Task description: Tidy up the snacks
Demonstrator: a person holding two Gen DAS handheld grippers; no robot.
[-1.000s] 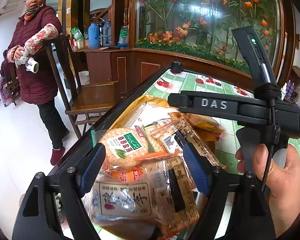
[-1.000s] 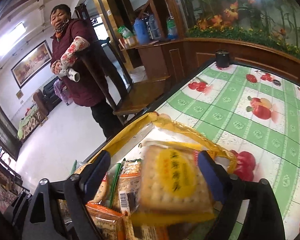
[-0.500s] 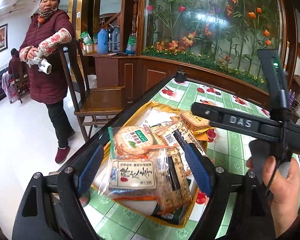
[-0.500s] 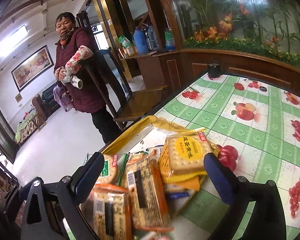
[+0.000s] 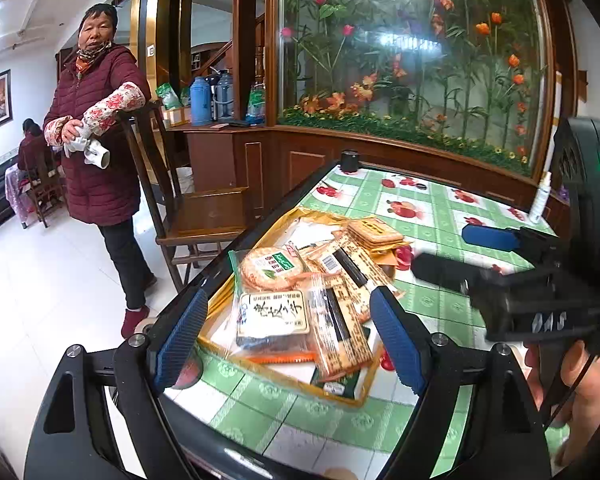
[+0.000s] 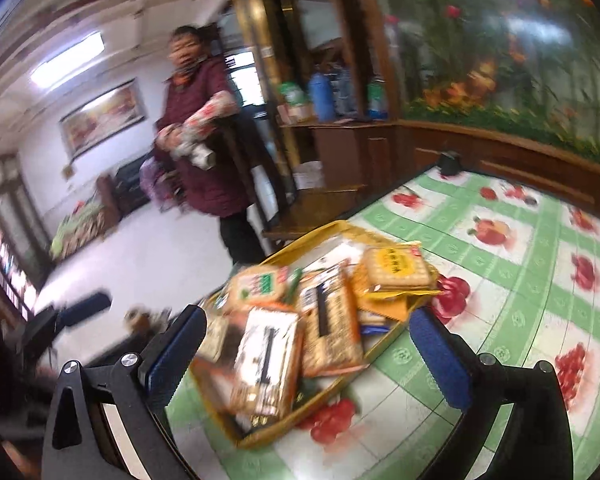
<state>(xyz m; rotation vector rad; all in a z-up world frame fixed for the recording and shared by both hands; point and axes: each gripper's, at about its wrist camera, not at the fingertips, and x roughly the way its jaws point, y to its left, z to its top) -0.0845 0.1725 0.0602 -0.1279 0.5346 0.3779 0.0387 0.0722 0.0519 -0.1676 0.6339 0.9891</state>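
A yellow tray (image 5: 220, 350) near the table's left edge holds a heap of cracker packets: a round cracker pack (image 5: 270, 268), a white-labelled pack (image 5: 272, 314), striped packs (image 5: 340, 320) and a yellow-wrapped pack (image 5: 374, 232). My left gripper (image 5: 290, 336) is open and empty, held above and short of the tray. My right gripper (image 6: 308, 340) is open and empty, also above the tray (image 6: 380, 342); it shows at the right of the left wrist view (image 5: 460, 256). The yellow pack (image 6: 396, 272) lies at the tray's far corner.
The table has a green fruit-print cloth (image 5: 432, 208). A black cup (image 5: 349, 161) stands at its far corner, a spray bottle (image 5: 539, 200) at far right. A wooden chair (image 5: 208, 216) and a standing woman (image 5: 100, 140) are left of the table.
Both grippers have pulled back and up from the tray. The yellow cracker pack between the right gripper's fingers a second ago now lies on the heap. The right wrist view is blurred by motion.
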